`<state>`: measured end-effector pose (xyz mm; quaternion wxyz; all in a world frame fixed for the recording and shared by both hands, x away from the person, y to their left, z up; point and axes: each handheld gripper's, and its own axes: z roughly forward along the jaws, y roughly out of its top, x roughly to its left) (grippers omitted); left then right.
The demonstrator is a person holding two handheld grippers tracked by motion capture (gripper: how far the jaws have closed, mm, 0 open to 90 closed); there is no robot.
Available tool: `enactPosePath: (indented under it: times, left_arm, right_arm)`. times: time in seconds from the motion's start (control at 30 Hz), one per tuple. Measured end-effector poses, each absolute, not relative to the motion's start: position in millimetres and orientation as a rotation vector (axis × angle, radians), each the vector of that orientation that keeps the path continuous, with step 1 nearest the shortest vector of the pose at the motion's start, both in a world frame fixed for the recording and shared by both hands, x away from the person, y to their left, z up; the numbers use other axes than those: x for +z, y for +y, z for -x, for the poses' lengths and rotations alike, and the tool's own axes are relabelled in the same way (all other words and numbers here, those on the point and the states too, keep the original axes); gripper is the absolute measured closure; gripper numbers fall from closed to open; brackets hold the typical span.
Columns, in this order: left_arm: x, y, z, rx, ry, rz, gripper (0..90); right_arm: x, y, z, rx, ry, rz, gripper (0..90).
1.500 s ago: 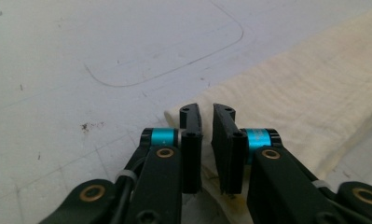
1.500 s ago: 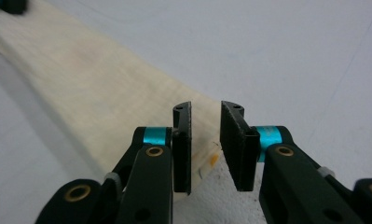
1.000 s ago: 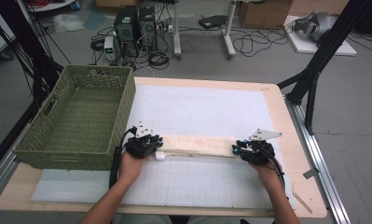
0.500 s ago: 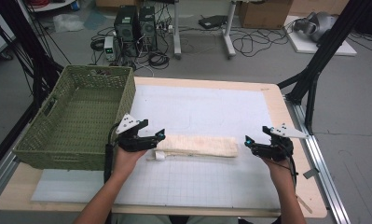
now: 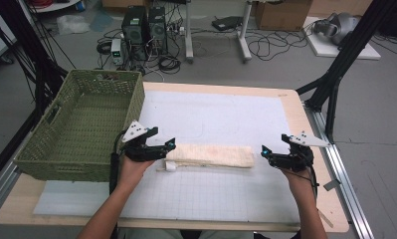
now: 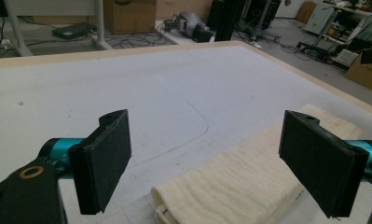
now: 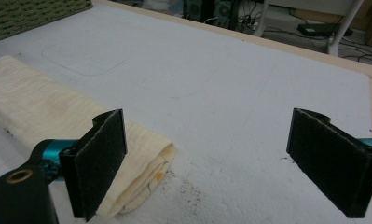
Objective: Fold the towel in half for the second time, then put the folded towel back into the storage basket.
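- My tabletop (image 5: 285, 102) carries a green basket (image 5: 81, 124) beside the folded cloth (image 5: 211, 155).
- Cloth lies between my hand-held grippers.
- Left hand-held gripper (image 5: 170, 144) and right hand-held gripper (image 5: 264, 151): jaws just opened wide, empty.
- Risk: regrasping one layer could unfold it.

Even, soft overhead light, faint shadows, no glare; the high view looks slightly grainy, and both gripper views blur up close.
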<state>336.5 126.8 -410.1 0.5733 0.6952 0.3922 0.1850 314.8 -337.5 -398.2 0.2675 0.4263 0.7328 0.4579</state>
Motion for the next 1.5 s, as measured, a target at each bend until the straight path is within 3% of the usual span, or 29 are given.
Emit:
enactPosePath:
  times: [0.73, 1.5]
  left_arm:
    - [-421.0, 121.0, -339.7, 0.444, 1.007, -1.738, 24.0]
    - [-443.0, 116.5, -348.3, 0.351, 1.146, -1.89, 34.5]
  right_arm:
    - [-406.4, -335.9, -320.1, 1.222, 2.053, -1.166, 11.5]
    - [-421.6, -320.3, -326.2, 1.197, 2.163, -1.206, 15.8]
